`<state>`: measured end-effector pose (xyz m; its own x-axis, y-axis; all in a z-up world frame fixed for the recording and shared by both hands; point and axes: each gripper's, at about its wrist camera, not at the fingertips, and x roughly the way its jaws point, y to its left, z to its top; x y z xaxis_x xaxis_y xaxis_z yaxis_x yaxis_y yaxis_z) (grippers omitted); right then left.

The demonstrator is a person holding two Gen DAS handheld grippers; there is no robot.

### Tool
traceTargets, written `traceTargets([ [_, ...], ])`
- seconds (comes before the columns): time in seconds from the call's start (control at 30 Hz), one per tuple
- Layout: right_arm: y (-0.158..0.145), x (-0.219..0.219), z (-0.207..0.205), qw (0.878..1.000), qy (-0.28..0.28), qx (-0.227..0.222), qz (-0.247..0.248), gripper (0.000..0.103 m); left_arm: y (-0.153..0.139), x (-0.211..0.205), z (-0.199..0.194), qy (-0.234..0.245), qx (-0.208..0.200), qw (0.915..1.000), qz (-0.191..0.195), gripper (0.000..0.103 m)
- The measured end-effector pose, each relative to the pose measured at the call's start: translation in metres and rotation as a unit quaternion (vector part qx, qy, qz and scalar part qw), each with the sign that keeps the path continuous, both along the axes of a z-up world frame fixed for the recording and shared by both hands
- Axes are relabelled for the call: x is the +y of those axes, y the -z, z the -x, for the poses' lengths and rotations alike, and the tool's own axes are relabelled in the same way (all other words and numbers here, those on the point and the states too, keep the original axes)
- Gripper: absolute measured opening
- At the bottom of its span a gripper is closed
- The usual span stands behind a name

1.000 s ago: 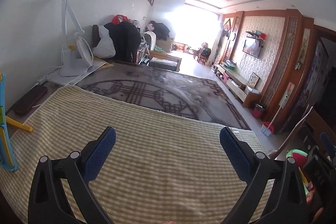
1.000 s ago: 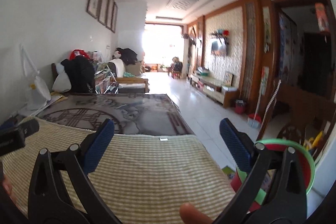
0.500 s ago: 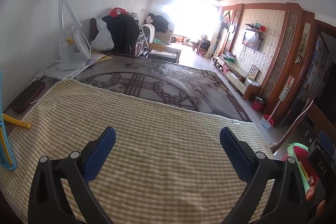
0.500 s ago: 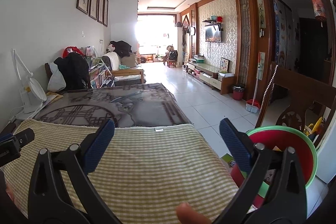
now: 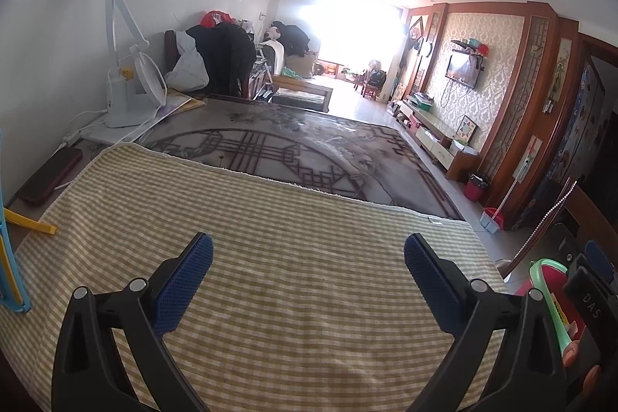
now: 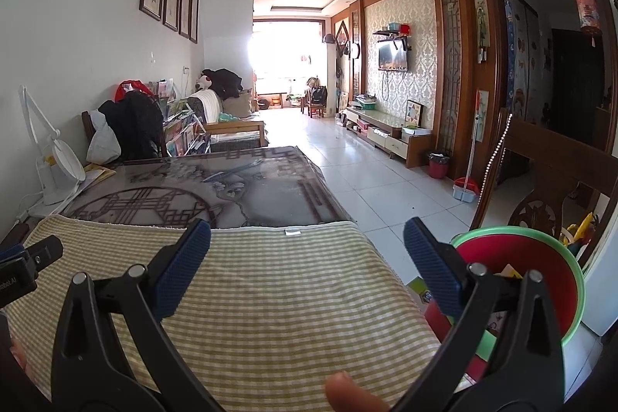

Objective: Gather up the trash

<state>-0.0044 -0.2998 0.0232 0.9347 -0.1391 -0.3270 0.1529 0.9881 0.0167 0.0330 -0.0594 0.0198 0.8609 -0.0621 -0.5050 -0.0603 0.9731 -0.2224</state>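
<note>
A dark patterned worktop (image 5: pixel 293 157) carries a green-checked cloth (image 5: pixel 293 280) over its near end, with a white desk fan (image 5: pixel 131 95) and dark phone (image 5: pixel 50 176) at its left edge.

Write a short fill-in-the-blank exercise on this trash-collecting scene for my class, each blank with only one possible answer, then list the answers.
1. Both the left gripper and the right gripper are ____, holding nothing.
2. The cloth on the table has a ____ pattern.
3. The red bucket has a ____ rim.
4. The bucket stands at the ____ side of the table.

Answers: open; checked; green; right
</note>
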Motion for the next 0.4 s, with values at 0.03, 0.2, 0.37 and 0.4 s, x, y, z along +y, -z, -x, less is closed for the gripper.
traceTargets([
  [0.03,0.001,-0.001,-0.001,1.000,-0.002,0.003,0.000,0.099,0.001,0.001,0.000,0.002,-0.002,1.0000,0.001,0.095],
  [0.2,0.010,-0.001,-0.008,0.999,-0.017,0.031,-0.007,0.099,0.002,0.001,-0.003,0.000,0.000,0.9999,-0.011,0.095],
  [0.37,0.028,-0.001,-0.056,0.989,-0.068,0.128,-0.032,0.099,0.004,0.013,-0.008,-0.027,0.012,0.9995,-0.008,0.095],
  [0.4,0.034,-0.003,-0.066,0.986,-0.071,0.145,-0.046,0.099,0.005,0.014,-0.009,-0.033,0.015,0.9993,-0.007,0.095],
])
